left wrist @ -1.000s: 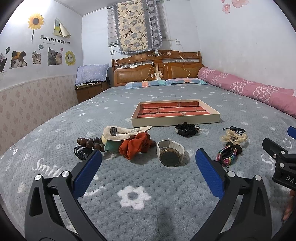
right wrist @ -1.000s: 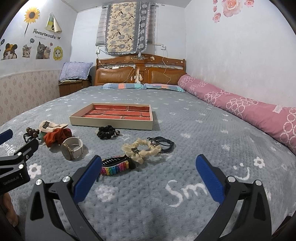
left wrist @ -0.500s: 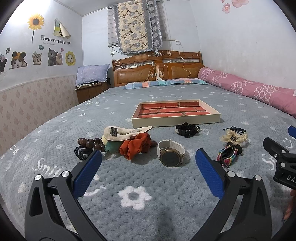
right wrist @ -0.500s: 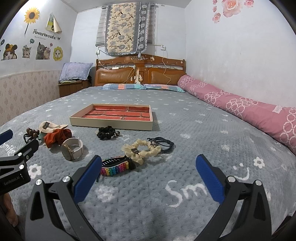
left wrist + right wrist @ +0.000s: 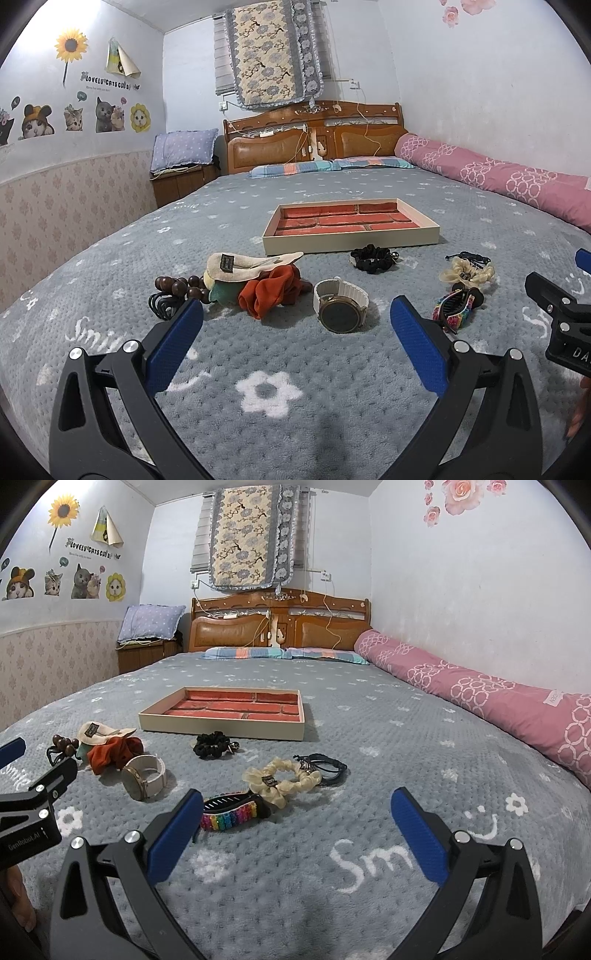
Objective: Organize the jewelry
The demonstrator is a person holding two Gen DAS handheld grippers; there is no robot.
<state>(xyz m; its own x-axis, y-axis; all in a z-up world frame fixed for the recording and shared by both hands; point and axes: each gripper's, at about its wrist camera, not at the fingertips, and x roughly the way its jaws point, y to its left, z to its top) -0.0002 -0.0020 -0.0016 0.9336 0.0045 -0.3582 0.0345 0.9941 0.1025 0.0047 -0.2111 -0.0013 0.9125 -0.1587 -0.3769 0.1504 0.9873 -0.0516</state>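
Observation:
A beige tray with a red brick-pattern floor (image 5: pixel 351 242) (image 5: pixel 221 729) lies on the grey blanket. In front of it lie a white-strapped watch (image 5: pixel 341 304) (image 5: pixel 144 775), a black scrunchie (image 5: pixel 373 258) (image 5: pixel 212 744), a cream scrunchie (image 5: pixel 467 273) (image 5: pixel 284 779), black cord bracelets (image 5: pixel 328 768), a rainbow hair claw (image 5: pixel 456 308) (image 5: pixel 231 812), an orange scrunchie (image 5: pixel 269 291) (image 5: pixel 110 751), a cream headband (image 5: pixel 243 264) and dark wooden beads (image 5: pixel 177 288). My left gripper (image 5: pixel 295 332) is open, just short of the watch. My right gripper (image 5: pixel 295 819) is open, near the hair claw.
The bed's grey flower-print blanket (image 5: pixel 266 387) fills the foreground. A rolled pink quilt (image 5: pixel 498 705) lies along the right wall. Pillows (image 5: pixel 332 166) and a wooden headboard (image 5: pixel 314 140) stand at the far end. A nightstand (image 5: pixel 177 184) is at the back left.

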